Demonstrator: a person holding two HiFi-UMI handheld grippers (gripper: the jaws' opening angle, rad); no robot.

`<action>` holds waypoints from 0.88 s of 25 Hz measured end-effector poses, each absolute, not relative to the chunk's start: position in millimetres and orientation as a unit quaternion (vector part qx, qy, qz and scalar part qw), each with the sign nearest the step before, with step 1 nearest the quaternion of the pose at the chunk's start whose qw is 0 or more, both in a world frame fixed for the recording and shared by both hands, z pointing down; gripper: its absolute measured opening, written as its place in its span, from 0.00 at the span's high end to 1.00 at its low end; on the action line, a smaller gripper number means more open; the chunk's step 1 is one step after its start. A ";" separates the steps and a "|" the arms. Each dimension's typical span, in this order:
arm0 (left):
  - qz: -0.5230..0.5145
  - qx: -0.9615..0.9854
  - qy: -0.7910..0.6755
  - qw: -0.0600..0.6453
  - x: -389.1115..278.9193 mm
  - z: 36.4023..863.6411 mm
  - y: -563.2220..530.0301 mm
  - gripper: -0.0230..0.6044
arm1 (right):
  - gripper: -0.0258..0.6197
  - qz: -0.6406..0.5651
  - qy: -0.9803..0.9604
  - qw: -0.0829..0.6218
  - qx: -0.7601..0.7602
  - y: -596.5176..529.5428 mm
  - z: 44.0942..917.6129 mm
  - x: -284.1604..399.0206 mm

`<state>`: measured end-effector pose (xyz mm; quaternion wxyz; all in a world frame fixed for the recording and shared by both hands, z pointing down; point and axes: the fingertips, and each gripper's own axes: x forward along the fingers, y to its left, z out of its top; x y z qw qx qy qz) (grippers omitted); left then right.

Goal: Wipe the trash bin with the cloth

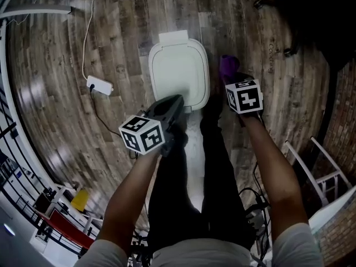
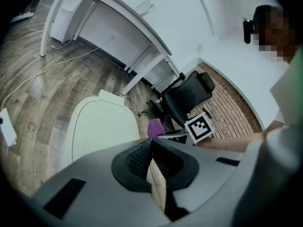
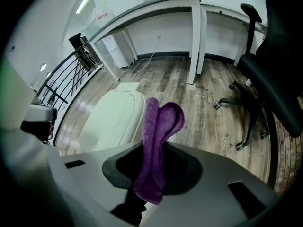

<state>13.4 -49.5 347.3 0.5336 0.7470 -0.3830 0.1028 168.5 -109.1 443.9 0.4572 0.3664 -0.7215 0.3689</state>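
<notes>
Purple terry cloth (image 3: pixel 158 136) sits clamped in my right gripper (image 3: pixel 154 150). The jaws are closed on its folded middle, so a loop stands up past the tips and one end hangs down behind them. My left gripper (image 2: pixel 151 142) has its jaws brought together at the tips with nothing between them (only floor planks show through the sliver behind). The pale off-white plastic trash bin (image 1: pixel 179 71), round-cornered with its lid down, stands on the grey-brown wood-plank floor (image 1: pixel 55 93) directly ahead of the person's dark-trousered legs. From the head view I see the left gripper over the bin's near edge and the right one, with the cloth, just beside the bin's right side; I cannot tell whether cloth and bin touch. A white power strip (image 1: pixel 99 85) lies on the floor left of the bin, and a black office chair (image 3: pixel 265 74) stands off to the right near a white desk (image 3: pixel 189 13).
</notes>
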 end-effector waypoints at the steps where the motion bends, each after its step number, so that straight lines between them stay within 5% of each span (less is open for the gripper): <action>1: 0.108 0.750 -0.378 0.532 10.4 346.8 -45.9 0.96 | 0.80 0.371 -0.725 0.448 0.369 -108.1 440.5 162.5; 22: 0.123 0.753 -0.370 0.530 -92.7 334.3 23.0 0.96 | 0.80 0.351 -0.802 0.422 0.235 -11.5 416.5 -44.4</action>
